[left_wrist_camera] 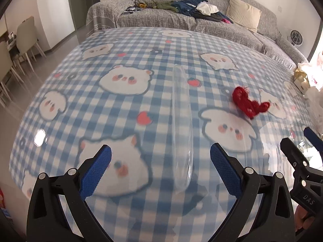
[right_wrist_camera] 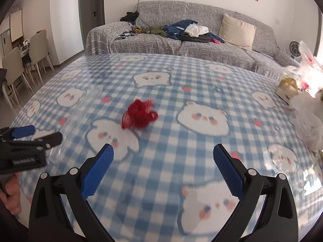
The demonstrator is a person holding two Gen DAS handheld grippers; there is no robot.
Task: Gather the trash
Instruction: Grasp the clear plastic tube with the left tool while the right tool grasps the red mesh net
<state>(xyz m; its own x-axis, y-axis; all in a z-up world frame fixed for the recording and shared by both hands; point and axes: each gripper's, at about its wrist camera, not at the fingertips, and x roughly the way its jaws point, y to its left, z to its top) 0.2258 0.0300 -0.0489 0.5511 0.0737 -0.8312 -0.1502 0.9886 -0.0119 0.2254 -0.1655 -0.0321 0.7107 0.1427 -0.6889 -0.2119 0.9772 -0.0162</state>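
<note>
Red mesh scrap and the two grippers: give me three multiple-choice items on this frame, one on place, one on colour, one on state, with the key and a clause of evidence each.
1. Where does the red mesh scrap lie?
A. on the checked tablecloth
B. on the sofa
C. between the right gripper's fingers

2. What colour are the pads on the left gripper?
A. red
B. blue
C. white

3. How does the right gripper stand?
A. shut on the scrap
B. shut on nothing
C. open, holding nothing

Key:
1 A, the scrap rests on the cloth, ahead of both grippers and clear of them.
2 B, the left wrist view shows blue textured pads on black fingers.
3 C, the right wrist view shows its fingers wide apart with only tablecloth between them.
</note>
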